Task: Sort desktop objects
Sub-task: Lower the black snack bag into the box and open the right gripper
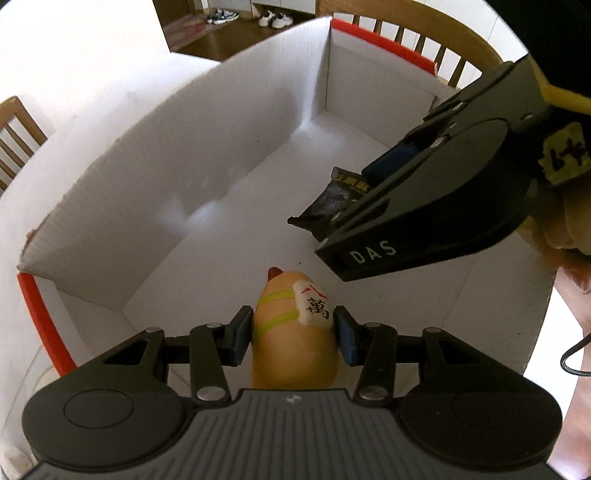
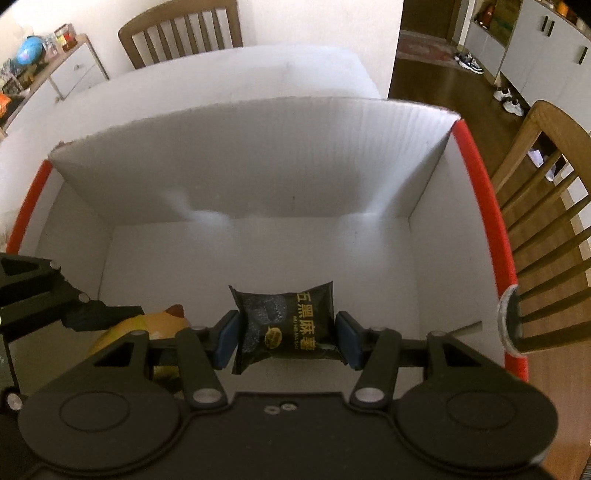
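My left gripper [image 1: 293, 332] is shut on an orange soft toy [image 1: 291, 347] with green stripes and a white mahjong tile mark, held over the inside of a white box [image 1: 221, 155]. My right gripper [image 2: 286, 336] is shut on a black snack packet [image 2: 284, 325] with gold Chinese lettering, also held over the box [image 2: 258, 166]. In the left wrist view the right gripper [image 1: 343, 206] comes in from the upper right with the packet [image 1: 332, 199]. In the right wrist view the toy [image 2: 147, 325] and the left gripper [image 2: 96, 317] show at lower left.
The box has red-edged side walls [image 2: 491, 221] and a bare white floor. It stands on a white table [image 2: 221, 70]. Wooden chairs [image 2: 546, 229] stand around the table, one at the far side [image 2: 181, 33]. A low cabinet with clutter [image 2: 44, 62] stands at far left.
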Action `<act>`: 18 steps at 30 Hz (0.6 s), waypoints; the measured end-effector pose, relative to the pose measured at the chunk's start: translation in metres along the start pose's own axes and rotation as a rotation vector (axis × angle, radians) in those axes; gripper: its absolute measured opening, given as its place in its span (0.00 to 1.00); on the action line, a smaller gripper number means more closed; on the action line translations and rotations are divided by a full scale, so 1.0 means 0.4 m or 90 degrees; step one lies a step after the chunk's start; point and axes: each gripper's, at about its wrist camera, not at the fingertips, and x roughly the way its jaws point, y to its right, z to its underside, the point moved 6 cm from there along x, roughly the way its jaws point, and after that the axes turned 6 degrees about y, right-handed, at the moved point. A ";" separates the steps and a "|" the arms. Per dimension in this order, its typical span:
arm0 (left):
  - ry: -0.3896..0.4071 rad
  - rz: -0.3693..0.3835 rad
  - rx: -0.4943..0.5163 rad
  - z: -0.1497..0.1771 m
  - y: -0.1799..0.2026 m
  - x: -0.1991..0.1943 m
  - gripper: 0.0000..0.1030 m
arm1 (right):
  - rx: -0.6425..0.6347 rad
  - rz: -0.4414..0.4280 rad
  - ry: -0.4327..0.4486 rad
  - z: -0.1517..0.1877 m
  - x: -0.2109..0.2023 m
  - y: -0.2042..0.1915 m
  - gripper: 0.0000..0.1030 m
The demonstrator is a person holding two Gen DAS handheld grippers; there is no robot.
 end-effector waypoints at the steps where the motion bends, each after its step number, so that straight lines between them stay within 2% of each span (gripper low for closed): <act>1: -0.004 0.001 0.000 0.004 -0.003 0.001 0.45 | -0.001 0.000 -0.005 0.000 0.004 -0.001 0.54; 12: -0.022 0.019 -0.007 0.011 -0.016 -0.001 0.46 | 0.005 0.000 -0.032 0.011 0.024 -0.003 0.56; 16: -0.014 0.021 -0.010 0.013 -0.009 -0.012 0.62 | 0.013 -0.006 -0.034 0.013 0.028 -0.002 0.60; 18: -0.008 0.021 -0.011 0.014 -0.011 -0.019 0.64 | 0.017 -0.009 -0.030 0.015 0.022 0.010 0.62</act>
